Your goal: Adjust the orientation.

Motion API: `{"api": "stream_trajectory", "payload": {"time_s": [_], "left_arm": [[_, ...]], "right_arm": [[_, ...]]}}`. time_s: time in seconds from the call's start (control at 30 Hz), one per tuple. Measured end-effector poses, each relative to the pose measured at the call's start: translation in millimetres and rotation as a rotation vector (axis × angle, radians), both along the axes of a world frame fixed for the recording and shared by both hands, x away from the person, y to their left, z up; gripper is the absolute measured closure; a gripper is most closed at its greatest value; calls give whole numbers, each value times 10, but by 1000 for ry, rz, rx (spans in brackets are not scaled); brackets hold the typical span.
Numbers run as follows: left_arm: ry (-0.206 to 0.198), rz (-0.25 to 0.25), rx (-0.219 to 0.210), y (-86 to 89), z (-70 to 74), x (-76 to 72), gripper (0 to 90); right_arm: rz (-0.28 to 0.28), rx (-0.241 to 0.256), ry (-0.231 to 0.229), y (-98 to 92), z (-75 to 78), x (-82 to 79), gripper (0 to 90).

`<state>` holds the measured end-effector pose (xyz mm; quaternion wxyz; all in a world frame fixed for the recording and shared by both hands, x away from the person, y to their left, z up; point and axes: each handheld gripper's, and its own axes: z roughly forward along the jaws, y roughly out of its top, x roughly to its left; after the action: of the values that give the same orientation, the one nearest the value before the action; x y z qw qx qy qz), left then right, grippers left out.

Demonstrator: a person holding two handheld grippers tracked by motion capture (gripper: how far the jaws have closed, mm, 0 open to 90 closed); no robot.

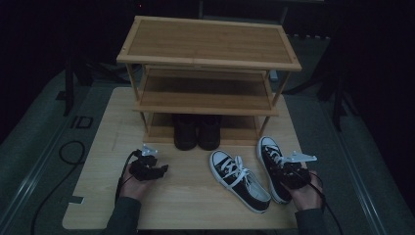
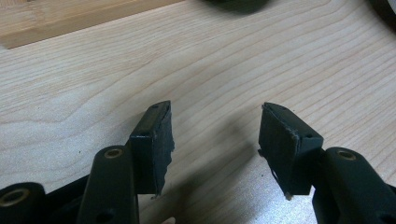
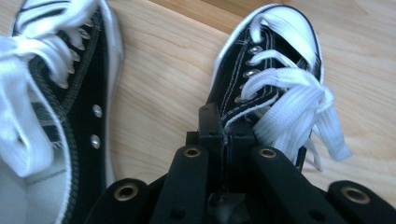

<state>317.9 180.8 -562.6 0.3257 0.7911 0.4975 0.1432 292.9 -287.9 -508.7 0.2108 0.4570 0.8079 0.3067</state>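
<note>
Two black canvas sneakers with white laces and toe caps lie on the wooden table (image 1: 186, 196). My right gripper (image 1: 289, 172) is shut on the right sneaker (image 1: 270, 152). In the right gripper view the jaws (image 3: 219, 122) pinch the edge of this sneaker (image 3: 275, 51) beside the laces. The other sneaker (image 1: 238, 179) lies just to its left, toe pointing away (image 3: 70, 79). My left gripper (image 1: 148, 164) hovers low over bare table at the left, open with nothing between its fingers (image 2: 215, 112).
A three-shelf bamboo shoe rack (image 1: 205, 41) stands at the back of the table. A pair of dark shoes (image 1: 196, 131) sits on its bottom shelf. A black cable (image 1: 68, 152) loops on the floor to the left.
</note>
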Motion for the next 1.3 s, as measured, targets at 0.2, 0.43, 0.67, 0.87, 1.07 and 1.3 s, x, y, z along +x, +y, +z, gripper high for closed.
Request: {"api": "stream_trajectory", "payload": {"time_s": [0.2, 0.43, 0.67, 0.87, 1.07, 1.3], "left_arm": [[1, -1, 0, 2, 1, 1, 452], [1, 0, 0, 1, 1, 1, 452], [0, 0, 1, -1, 0, 1, 452], [3, -1, -3, 9, 1, 2, 452], [2, 0, 0, 5, 1, 3, 452], [1, 1, -1, 4, 0, 2, 452]], "right_arm": [[35, -20, -32, 75, 18, 12, 883], [58, -65, -59, 121, -11, -18, 882], [110, -44, -86, 144, 0, -56, 883], [187, -100, -109, 330, 9, 5, 883], [283, -127, -141, 381, 2, -3, 882], [360, -171, -159, 421, 0, 9, 882]]}}
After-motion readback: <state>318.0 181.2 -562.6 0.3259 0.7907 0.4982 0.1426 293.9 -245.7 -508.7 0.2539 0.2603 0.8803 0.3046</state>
